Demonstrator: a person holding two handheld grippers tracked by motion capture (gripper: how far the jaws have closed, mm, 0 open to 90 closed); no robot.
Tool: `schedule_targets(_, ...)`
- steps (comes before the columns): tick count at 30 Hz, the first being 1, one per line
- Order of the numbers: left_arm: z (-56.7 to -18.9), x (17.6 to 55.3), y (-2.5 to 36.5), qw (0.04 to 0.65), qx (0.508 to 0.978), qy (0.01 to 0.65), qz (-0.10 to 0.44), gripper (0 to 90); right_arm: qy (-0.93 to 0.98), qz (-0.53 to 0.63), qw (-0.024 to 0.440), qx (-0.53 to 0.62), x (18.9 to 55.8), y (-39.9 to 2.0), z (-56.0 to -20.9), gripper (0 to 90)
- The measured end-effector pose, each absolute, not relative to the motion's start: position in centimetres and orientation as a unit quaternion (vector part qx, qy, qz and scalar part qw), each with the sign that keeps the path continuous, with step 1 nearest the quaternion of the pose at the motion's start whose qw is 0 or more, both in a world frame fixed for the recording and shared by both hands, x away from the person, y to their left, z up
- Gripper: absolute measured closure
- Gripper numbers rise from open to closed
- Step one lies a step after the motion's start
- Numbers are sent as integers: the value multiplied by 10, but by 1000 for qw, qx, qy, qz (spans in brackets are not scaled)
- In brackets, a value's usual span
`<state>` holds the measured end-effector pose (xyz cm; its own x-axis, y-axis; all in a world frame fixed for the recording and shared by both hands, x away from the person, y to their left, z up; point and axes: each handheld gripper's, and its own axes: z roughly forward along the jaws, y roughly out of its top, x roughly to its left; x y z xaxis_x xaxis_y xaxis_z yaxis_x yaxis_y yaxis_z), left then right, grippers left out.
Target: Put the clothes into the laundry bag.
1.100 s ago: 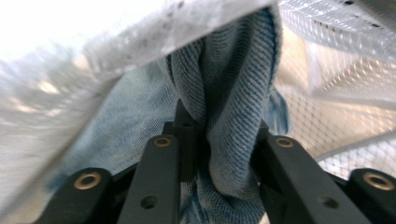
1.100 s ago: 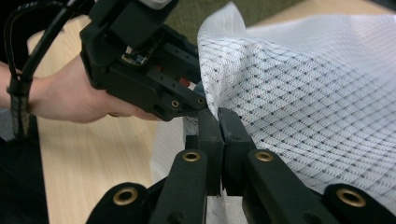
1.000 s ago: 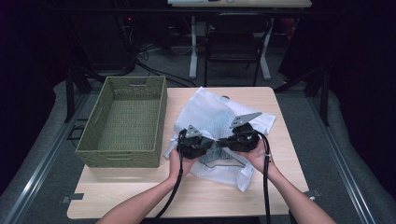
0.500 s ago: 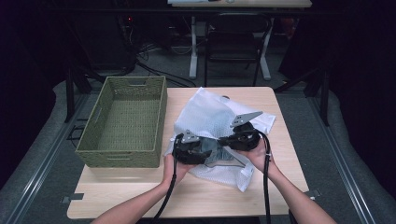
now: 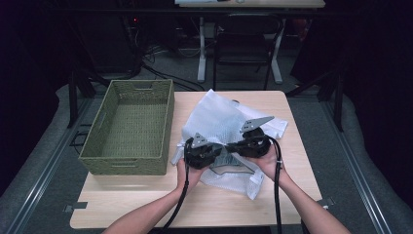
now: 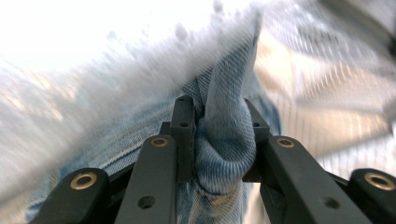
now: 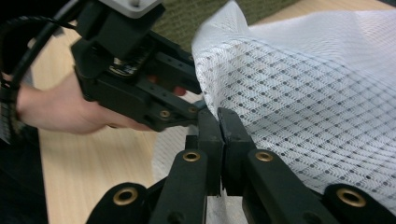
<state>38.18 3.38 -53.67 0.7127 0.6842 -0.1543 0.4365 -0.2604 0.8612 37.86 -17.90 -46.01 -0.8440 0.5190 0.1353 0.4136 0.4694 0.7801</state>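
Dark room, pale wooden counter (image 5: 146, 204): both claws work at a white mesh bag (image 5: 214, 122).

Left claw (image 6: 218, 140) has just been closing; its jaws now pinch a fold of denim (image 6: 224, 154) inside the bag, so extraction can begin. Right claw (image 7: 218, 122) is fully closed on the bag's edge, holding it at counter centre. A green basket (image 5: 131, 161) stands left, just beside. Denim's extent is hidden by mesh; the left gripper view is blurred at top.
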Motion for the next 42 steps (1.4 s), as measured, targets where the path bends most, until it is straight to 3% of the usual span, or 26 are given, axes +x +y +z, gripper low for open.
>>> schedule_targets(5,-534,389,25,510,761,369,157,736,841,466,49,270,377,-184,-451,892)
schedule_targets(9,-548,397,22,494,773,372,141,708,852,437,48,284,380,-185,-462,892)
schedule_targets(16,-542,392,27,473,798,352,124,480,855,428,53,287,382,-187,-464,892)
schedule_targets(20,-543,386,31,472,801,350,116,448,854,429,56,288,381,-188,-463,892)
schedule_targets(24,-552,386,29,461,807,350,118,475,854,430,56,288,381,-187,-463,892)
schedule_targets(30,-558,388,23,464,801,357,122,680,855,429,52,287,382,-186,-466,892)
schedule_targets(37,-544,392,22,509,756,384,150,705,845,456,42,277,378,-187,-457,892)
schedule_targets(42,-553,402,15,491,769,382,145,654,847,446,44,287,381,-192,-460,892)
